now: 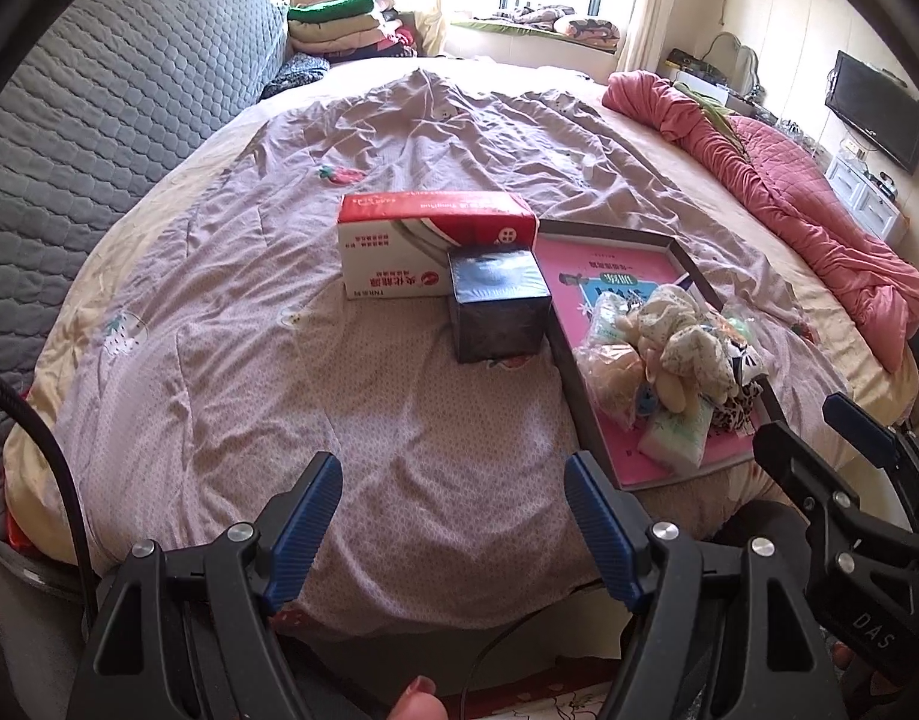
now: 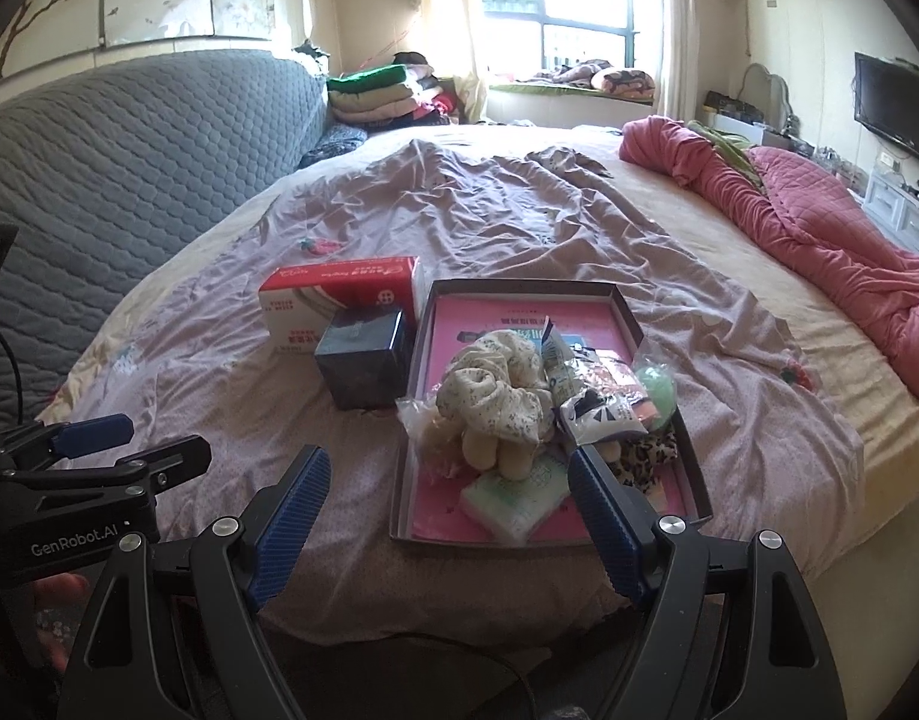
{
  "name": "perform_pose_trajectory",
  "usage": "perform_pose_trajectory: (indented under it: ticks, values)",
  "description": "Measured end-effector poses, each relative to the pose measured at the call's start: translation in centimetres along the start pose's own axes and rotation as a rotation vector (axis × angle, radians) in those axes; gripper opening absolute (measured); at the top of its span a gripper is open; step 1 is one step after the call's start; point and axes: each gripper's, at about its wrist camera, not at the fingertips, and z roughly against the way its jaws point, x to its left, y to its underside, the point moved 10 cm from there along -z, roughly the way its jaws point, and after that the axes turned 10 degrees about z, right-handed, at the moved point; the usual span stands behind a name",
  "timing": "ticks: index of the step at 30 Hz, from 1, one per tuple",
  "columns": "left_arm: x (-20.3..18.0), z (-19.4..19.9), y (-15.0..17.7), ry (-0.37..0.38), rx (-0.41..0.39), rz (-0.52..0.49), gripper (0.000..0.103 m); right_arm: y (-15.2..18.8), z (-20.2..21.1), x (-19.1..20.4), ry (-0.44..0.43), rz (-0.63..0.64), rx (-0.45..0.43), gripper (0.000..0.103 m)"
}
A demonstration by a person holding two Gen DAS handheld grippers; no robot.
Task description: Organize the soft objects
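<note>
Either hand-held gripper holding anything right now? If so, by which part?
Nothing held. Left hand-held gripper and right hand-held gripper both stand open and empty, short of the soft items in the tray.

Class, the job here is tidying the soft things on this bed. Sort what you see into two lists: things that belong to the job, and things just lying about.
Belongs to the job:
- floral scrunchie
- plush toy
- tissue pack
- leopard-print cloth
- shallow tray
- left gripper and right gripper, both open

Just lying about:
- red-and-white box
- dark cube box
- pink quilt
- folded blanket stack
</note>
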Motion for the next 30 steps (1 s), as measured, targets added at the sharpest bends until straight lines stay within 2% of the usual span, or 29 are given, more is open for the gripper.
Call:
perform_pose_trajectory:
  ticks: [30]
  values:
    - [-0.20, -0.37, 1.07, -0.008, 0.026, -0.015, 0.076, 0.39, 0.01, -0.01, -0.007, -0.010, 0.005, 0.083]
